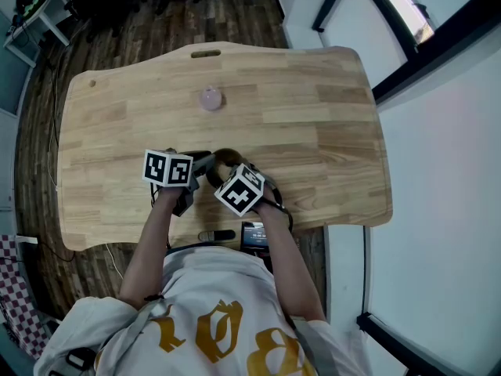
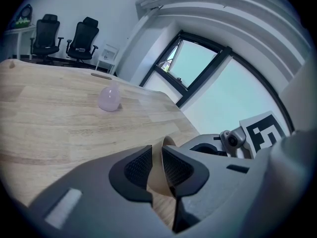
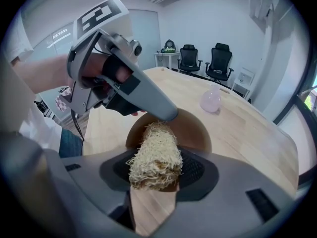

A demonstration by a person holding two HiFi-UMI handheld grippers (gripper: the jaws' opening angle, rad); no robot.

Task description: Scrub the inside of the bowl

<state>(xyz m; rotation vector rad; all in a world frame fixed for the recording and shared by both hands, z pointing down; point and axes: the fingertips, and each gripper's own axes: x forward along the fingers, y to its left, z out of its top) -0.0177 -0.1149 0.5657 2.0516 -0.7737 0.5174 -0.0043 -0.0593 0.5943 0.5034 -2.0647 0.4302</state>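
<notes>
The bowl is brown, the scrubber straw-yellow (on a pale wood-grain table).

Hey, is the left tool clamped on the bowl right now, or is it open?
Clamped on it. In the left gripper view, the left tool has its jaws pressed against both sides of the rim of the brown bowl.

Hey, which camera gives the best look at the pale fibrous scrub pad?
The right gripper view: the pale fibrous scrub pad sits large and centred, clamped between the right gripper's jaws, its tip over the brown bowl. In the head view it can't be made out beneath that gripper; the left gripper view doesn't show it.
</notes>
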